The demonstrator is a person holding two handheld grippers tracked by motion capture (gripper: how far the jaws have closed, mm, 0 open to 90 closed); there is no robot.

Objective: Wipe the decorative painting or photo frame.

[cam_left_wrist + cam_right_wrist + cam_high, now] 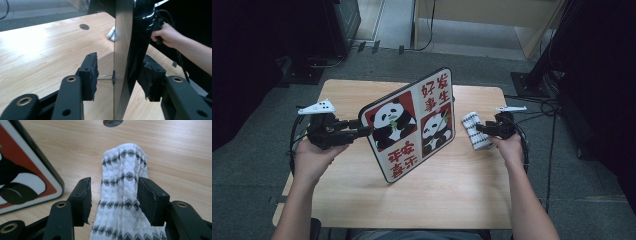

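Two hand-held grippers worked a wooden table (362,200) at once: the left gripper (362,131) reached in from the left toward a panda-printed board (409,125), which stood tilted on its edge near the table's middle, while the right gripper (479,128) hovered at a white rolled cloth (476,131) with dark diamond bands lying just right of the board. Seen from above, the board's face carried two pandas on red panels and red characters on white, a detail lost in the left gripper view, where the board (122,50) appeared edge-on as a thin upright slab with a dark back. That view settled what the high one could not: the left gripper (120,75) had its jaws spread to either side of the board's edge, the left pad clearly apart from it and the right pad close by its dark side, contact there impossible to confirm. The person's other hand (166,35) showed beyond the board. In the right gripper view, the right gripper (113,195) stood open, its pads flanking the cloth (122,195) without squeezing it, the board's rounded red-and-white corner (25,177) near at left. A round hole in the tabletop (113,122) lay beyond the cloth's far end.
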